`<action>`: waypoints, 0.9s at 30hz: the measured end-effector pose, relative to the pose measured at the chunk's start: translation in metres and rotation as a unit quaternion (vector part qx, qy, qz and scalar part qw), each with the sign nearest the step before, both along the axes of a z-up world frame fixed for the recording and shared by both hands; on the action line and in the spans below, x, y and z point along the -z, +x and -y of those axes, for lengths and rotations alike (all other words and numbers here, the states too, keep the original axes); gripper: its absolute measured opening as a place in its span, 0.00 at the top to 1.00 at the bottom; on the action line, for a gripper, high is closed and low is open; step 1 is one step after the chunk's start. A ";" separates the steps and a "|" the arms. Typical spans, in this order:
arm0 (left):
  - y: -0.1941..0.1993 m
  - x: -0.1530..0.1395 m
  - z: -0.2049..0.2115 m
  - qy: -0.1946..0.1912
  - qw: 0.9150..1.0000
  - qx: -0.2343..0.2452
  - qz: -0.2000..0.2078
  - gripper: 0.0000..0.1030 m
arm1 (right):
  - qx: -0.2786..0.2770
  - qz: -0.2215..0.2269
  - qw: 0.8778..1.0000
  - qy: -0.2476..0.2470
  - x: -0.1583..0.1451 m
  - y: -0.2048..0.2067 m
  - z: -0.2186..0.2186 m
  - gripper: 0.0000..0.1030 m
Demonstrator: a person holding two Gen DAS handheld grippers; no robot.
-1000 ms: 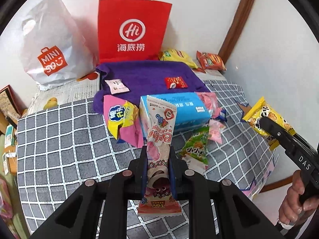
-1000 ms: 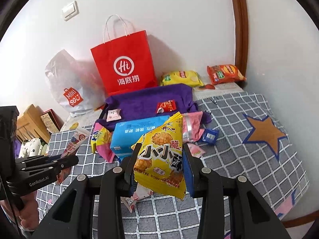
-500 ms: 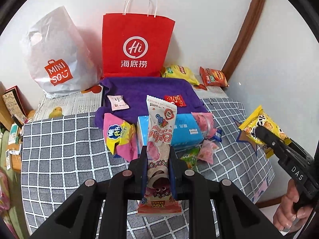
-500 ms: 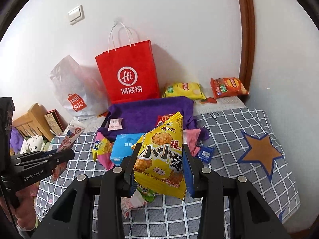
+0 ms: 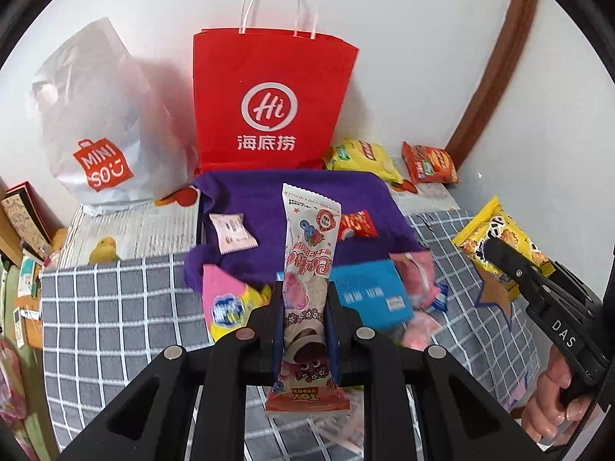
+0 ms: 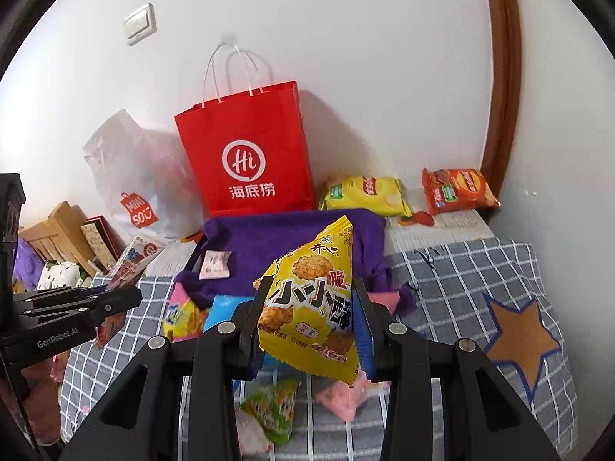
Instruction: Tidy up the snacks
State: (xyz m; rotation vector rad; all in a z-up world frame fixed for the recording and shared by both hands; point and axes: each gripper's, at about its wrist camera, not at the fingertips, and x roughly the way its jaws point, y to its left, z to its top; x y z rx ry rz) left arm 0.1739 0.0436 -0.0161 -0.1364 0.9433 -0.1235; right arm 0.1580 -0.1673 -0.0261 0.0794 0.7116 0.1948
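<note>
My left gripper (image 5: 305, 299) is shut on a long pink-and-white snack packet (image 5: 307, 253), held upright above the bed. My right gripper (image 6: 309, 303) is shut on a yellow snack bag (image 6: 311, 299), also lifted; that bag shows at the right of the left wrist view (image 5: 499, 246). Below lies a heap of snacks: a blue box (image 5: 369, 292), a pink-yellow bag (image 5: 225, 303), pink packets (image 5: 417, 280) and a green packet (image 6: 271, 411). A red paper bag (image 5: 269, 100) stands open at the wall behind a purple cloth (image 5: 269, 199).
A white Minisou bag (image 5: 100, 126) stands left of the red bag. A yellow chip bag (image 5: 361, 155) and an orange chip bag (image 5: 430, 163) lie by the wall. Two small packets (image 5: 232, 230) lie on the purple cloth. The bed has a grey checked cover (image 5: 115, 307).
Both grippers have risen and drawn back with their snacks, so the heap looks lower and farther. The red bag now shows more fully.
</note>
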 end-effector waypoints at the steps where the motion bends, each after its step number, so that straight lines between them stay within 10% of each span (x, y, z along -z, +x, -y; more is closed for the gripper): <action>1: 0.009 0.001 -0.003 0.002 1.000 -0.002 -0.002 0.83 | 0.000 0.000 1.000 -0.001 0.001 0.010 -0.002 0.63; 15: 0.104 0.024 -0.034 0.007 0.999 -0.038 -0.023 0.83 | -0.018 -0.002 1.000 -0.016 0.011 0.125 -0.018 0.63; 27: 0.149 0.097 -0.033 -0.002 0.996 -0.031 -0.083 0.83 | -0.038 -0.072 0.996 -0.035 0.078 0.182 -0.018 0.63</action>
